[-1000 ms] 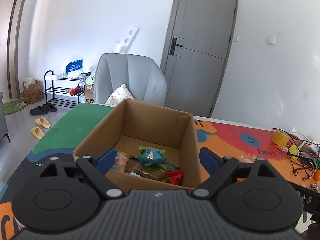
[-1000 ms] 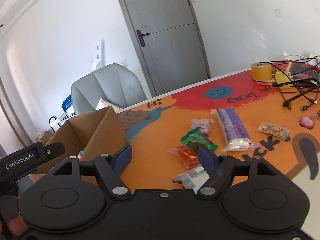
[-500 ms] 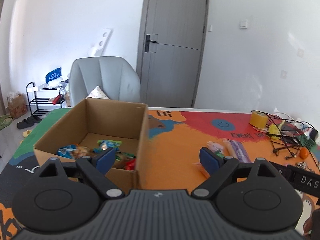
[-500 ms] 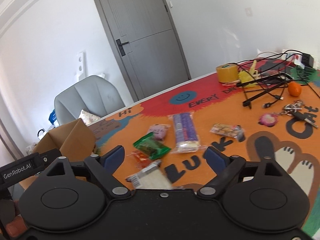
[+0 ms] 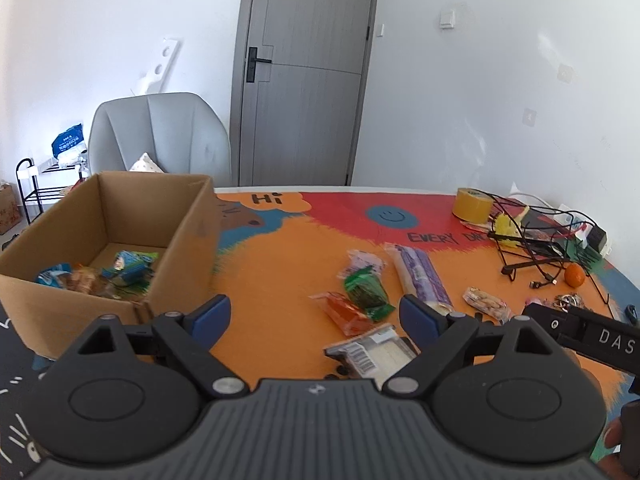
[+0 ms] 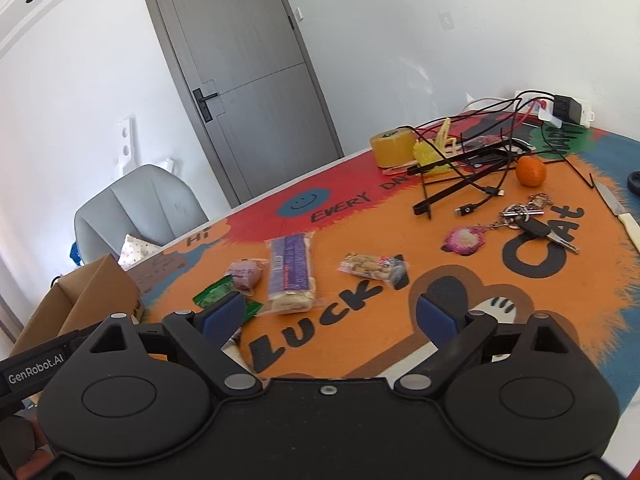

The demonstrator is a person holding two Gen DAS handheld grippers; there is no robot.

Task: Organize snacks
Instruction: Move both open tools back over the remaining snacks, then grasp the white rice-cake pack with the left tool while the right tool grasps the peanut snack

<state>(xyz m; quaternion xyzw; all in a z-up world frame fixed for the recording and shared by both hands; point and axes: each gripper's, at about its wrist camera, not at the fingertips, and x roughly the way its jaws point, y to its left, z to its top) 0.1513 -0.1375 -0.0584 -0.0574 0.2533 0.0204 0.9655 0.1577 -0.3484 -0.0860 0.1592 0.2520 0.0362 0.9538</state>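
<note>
Tape roll (image 6: 391, 149), orange (image 6: 530, 171), keys (image 6: 534, 226), cables (image 6: 472, 168), grey chair (image 5: 160, 134).

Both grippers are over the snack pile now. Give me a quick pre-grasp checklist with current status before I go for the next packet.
1. Left gripper open, empty: ok.
2. Right gripper open, empty: ok.
3. Cardboard box has room for more: ok.
4. Loose snacks in view, e.g. orange packet, green packet: ok.
5. White barcode packet free of neighbours: cannot tell.
6. Cables apart from the snacks: ok.

Table mat (image 6: 400, 332): "Hi", "EVERY", "LUCK", "CAt". Left gripper (image 5: 315, 316) body, right wrist view: "GenRobot.AI".
</note>
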